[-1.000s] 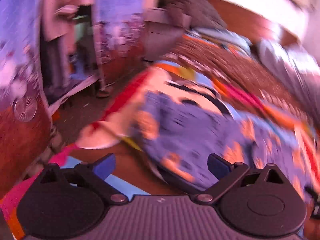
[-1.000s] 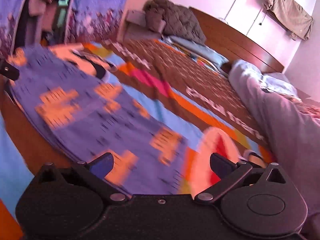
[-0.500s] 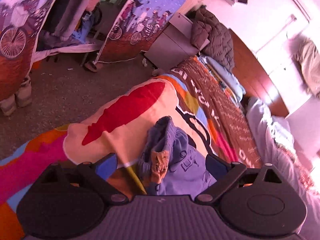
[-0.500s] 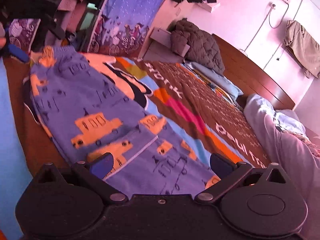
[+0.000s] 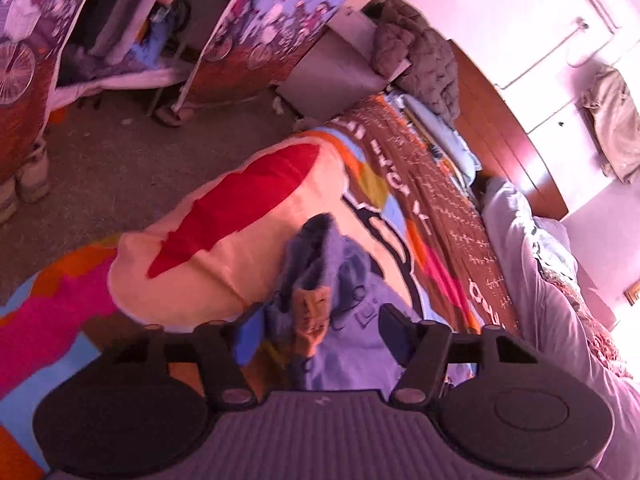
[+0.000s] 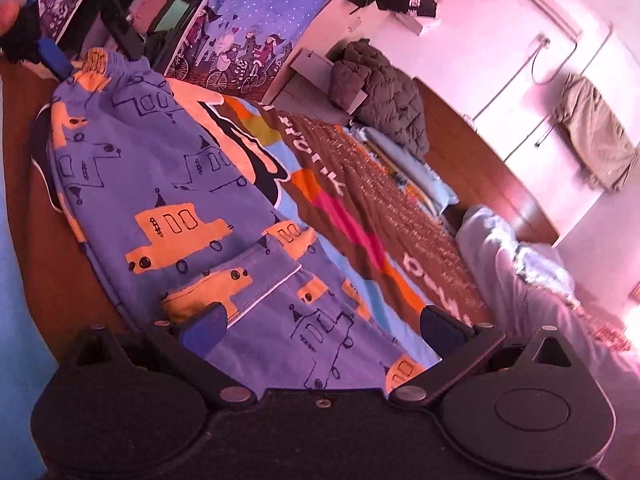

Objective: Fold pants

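The blue pants (image 6: 192, 208) with orange car prints lie stretched along the colourful bedspread (image 6: 352, 216). In the left wrist view the bunched waistband end (image 5: 320, 276) rises between the fingers of my left gripper (image 5: 320, 332), whose jaws stand partly apart around the cloth. My left gripper also shows far off in the right wrist view (image 6: 60, 60) at the waistband. My right gripper (image 6: 320, 324) is open over the leg end of the pants, fingers wide apart, nothing pinched.
A grey quilted jacket (image 6: 380, 92) lies at the head of the bed by the wooden headboard (image 6: 488, 172). A grey blanket (image 6: 532, 284) runs along the right. The floor (image 5: 100, 160) and printed curtains (image 5: 280, 20) are to the left.
Both grippers have settled after a fast sweep. The left gripper's jaws have narrowed around the bunched waistband. The pants now lie flatter and longer under the right gripper.
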